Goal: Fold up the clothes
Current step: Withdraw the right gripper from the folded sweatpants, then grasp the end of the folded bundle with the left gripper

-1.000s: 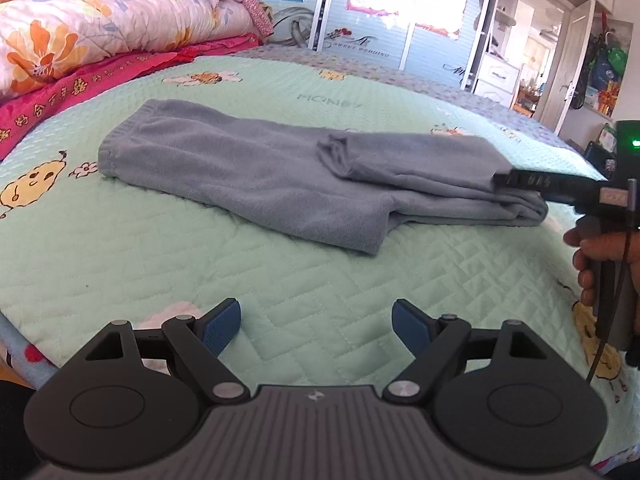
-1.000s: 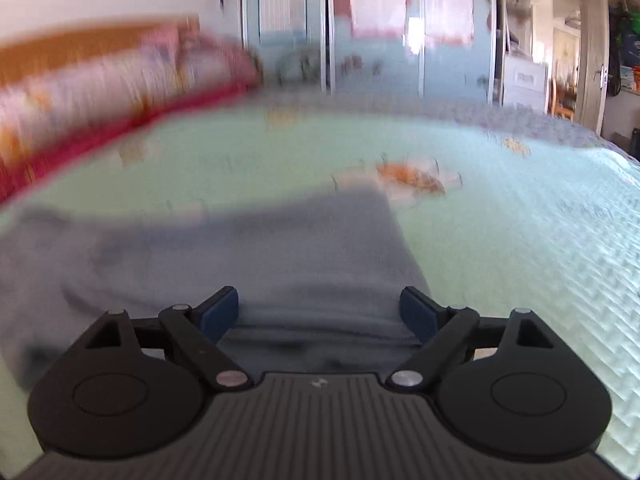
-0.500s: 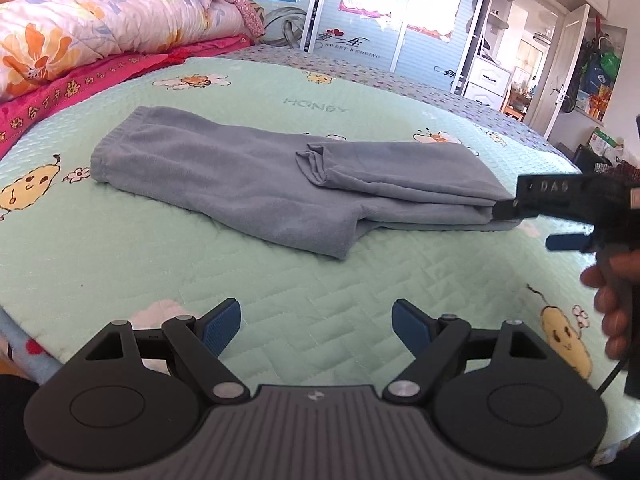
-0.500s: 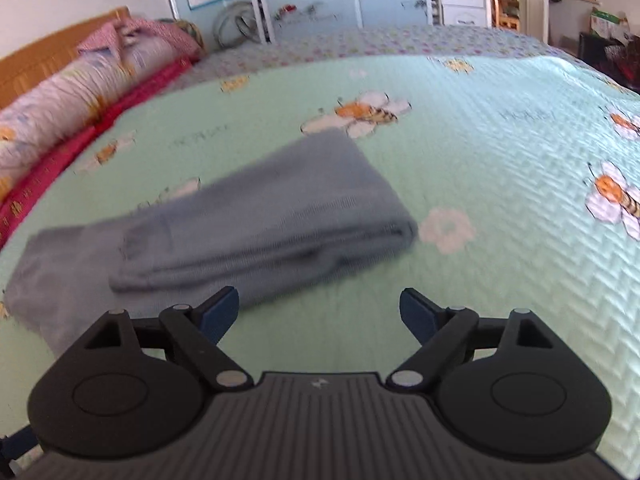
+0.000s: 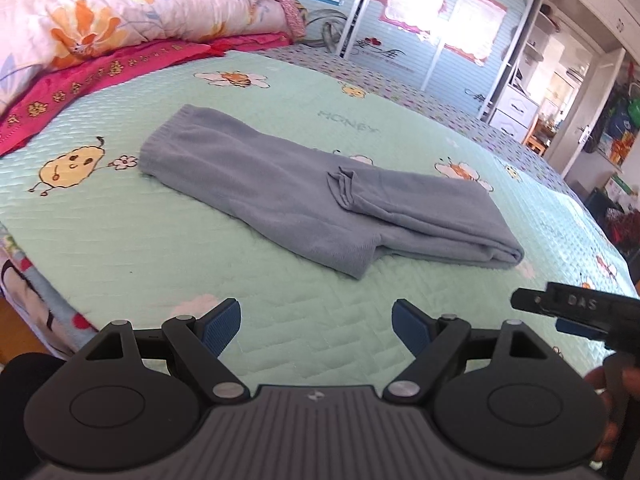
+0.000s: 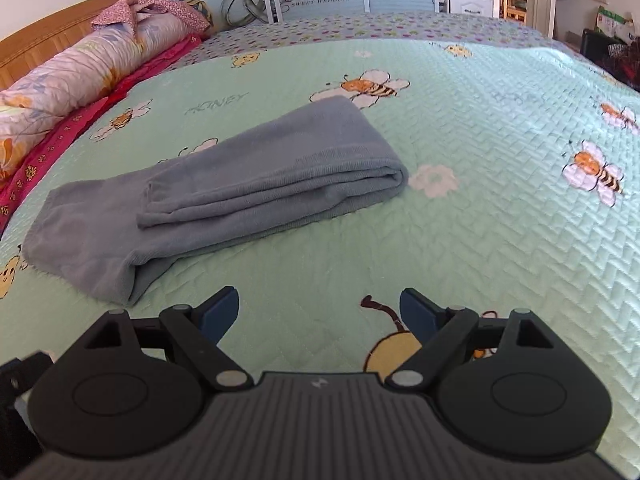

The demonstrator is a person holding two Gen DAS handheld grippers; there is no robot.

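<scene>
1. Left tool [image 5: 313, 322]: spread wide, blue pads [image 5: 221, 326] apart, nothing between them, hovering over the green quilted bed cover [image 5: 120, 236].
2. Right tool [image 6: 319, 316]: likewise wide open and empty, above a yellow cartoon print on the cover; also seen in the left view at 3 to 4 o'clock, apart from the cloth.
3. Grey-blue garment [image 5: 304, 204]: flat on the bed, partly folded, one end doubled over onto itself in layers; from the left tool at 12 o'clock, from the right tool at 11 o'clock [image 6: 224, 192]; touched by neither tool.
4. Folded thick edge at the 3 o'clock end in both views.
5. Floral rolled quilt [image 5: 120, 12] and pink blanket [image 5: 100, 76] at 10 to 11 o'clock, well apart from the garment.
</scene>
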